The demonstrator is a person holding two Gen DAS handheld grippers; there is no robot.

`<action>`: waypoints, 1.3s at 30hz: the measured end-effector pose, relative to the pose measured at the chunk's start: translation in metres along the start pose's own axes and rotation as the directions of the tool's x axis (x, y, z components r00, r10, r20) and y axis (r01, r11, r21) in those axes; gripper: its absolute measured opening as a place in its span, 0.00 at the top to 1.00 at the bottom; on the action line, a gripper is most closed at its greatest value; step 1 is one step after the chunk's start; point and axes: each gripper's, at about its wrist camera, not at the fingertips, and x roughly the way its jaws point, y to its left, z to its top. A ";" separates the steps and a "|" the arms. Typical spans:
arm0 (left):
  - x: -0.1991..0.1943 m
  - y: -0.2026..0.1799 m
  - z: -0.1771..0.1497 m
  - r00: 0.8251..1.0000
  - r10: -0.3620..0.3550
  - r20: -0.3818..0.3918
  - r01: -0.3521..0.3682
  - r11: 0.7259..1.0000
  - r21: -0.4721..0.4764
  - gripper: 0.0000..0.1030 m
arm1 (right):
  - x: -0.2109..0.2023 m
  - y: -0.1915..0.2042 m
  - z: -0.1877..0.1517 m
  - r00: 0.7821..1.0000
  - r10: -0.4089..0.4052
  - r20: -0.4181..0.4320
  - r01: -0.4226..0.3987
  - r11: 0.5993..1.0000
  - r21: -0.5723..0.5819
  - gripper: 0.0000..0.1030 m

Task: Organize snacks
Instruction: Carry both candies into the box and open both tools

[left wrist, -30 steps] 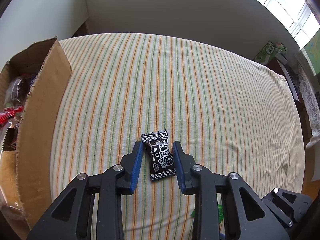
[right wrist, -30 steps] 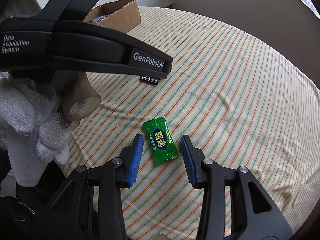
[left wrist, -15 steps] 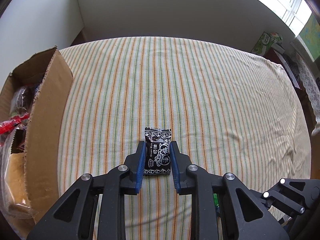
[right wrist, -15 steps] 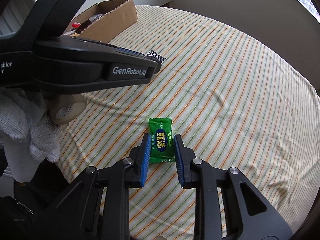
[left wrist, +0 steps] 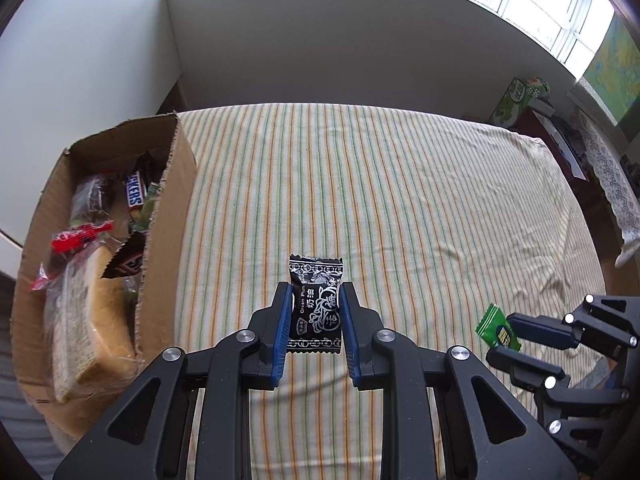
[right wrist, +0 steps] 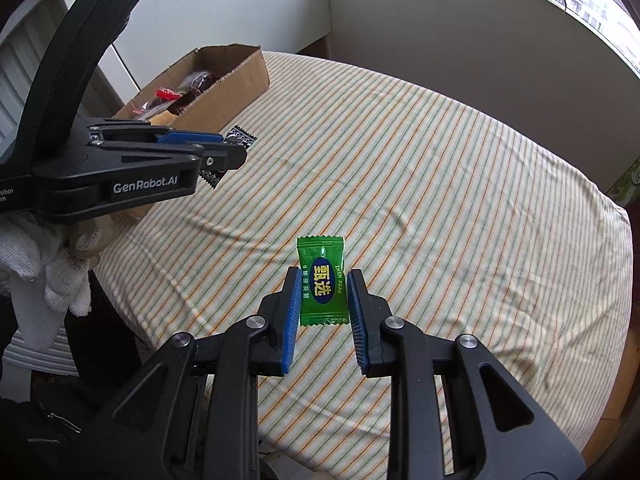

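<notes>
My left gripper point(left wrist: 314, 300) is shut on a black candy packet point(left wrist: 316, 304) with white print and holds it above the striped tablecloth. My right gripper point(right wrist: 323, 284) is shut on a green candy packet point(right wrist: 322, 280) and holds it above the cloth too. The right gripper with the green packet point(left wrist: 498, 326) shows at the lower right of the left wrist view. The left gripper with the black packet point(right wrist: 239, 137) shows at the left of the right wrist view. A cardboard box point(left wrist: 164, 240) with several snacks in it stands to the left of my left gripper.
The table point(left wrist: 400, 200) wears a striped cloth. A white wall runs behind it. A green carton point(left wrist: 516, 100) and a lace-covered shelf point(left wrist: 612, 184) stand at the far right. A gloved hand point(right wrist: 44, 264) holds the left gripper.
Both grippers closed on their packets and lifted them off the cloth. The left wrist view now looks down into the box from higher up.
</notes>
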 end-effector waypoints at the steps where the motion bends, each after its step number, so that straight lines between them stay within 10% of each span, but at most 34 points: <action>1: -0.006 0.004 -0.002 1.000 -0.001 0.003 0.001 1.000 0.002 0.79 | -0.004 0.003 0.000 1.000 0.000 0.006 0.000 1.000 -0.002 0.77; 20: -0.088 0.110 -0.024 0.994 0.033 0.103 -0.025 0.997 -0.077 0.79 | -0.007 0.085 0.076 0.996 0.046 0.081 -0.037 0.994 -0.106 0.77; 39: -0.082 0.202 -0.030 0.996 0.076 0.055 -0.066 0.984 -0.163 0.79 | 0.052 0.133 0.161 0.991 0.125 0.052 -0.116 0.983 -0.144 0.77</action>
